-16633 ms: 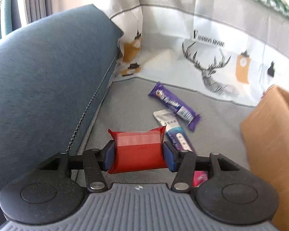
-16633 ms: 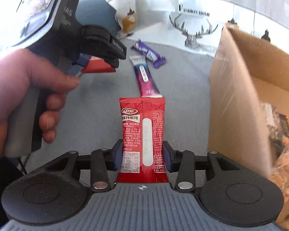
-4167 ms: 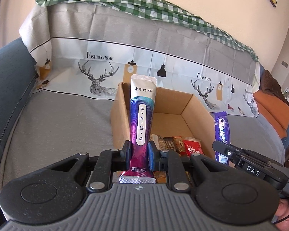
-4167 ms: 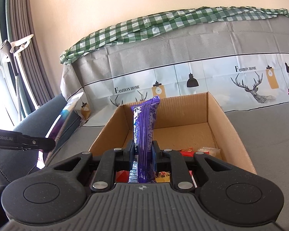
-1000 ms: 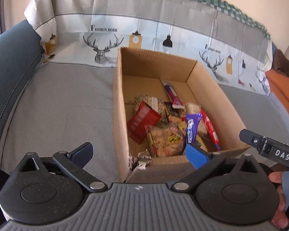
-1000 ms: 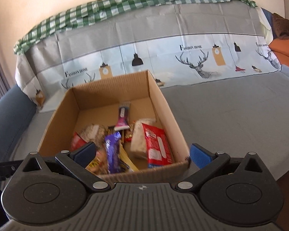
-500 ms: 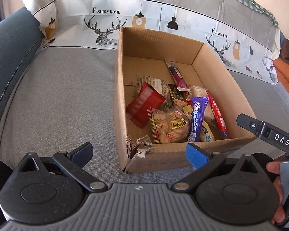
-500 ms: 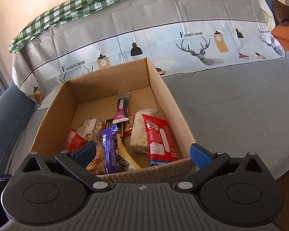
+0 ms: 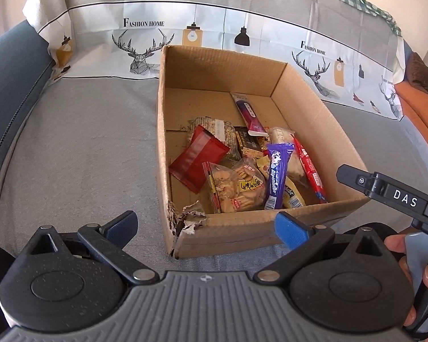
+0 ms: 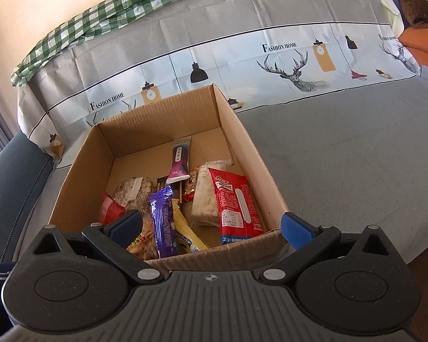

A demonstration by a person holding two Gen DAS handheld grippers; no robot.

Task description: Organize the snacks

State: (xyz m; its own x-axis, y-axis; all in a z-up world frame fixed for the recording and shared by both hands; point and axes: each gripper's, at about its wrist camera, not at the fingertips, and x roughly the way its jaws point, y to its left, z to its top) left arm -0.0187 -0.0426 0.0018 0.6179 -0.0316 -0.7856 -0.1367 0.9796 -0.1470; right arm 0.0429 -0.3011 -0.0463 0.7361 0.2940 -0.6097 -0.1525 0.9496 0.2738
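Both my left gripper (image 9: 204, 226) and right gripper (image 10: 211, 225) gape wide, holding nothing. The snacks (image 9: 242, 168) lie heaped in the cardboard box (image 9: 161, 131) at frame centre: light, crinkly, slippery wrappers, crushable inside. I'd pinch each across its flat middle.

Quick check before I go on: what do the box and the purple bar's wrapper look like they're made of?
Cardboard box: brown corrugated cardboard, matte; fluting lines show on the inner walls, and the near left corner is torn into ragged, fibrous edges. Purple bar: glossy printed wrapper, probably plastic film or foil laminate; it catches highlights and has crimped, pinched ends.
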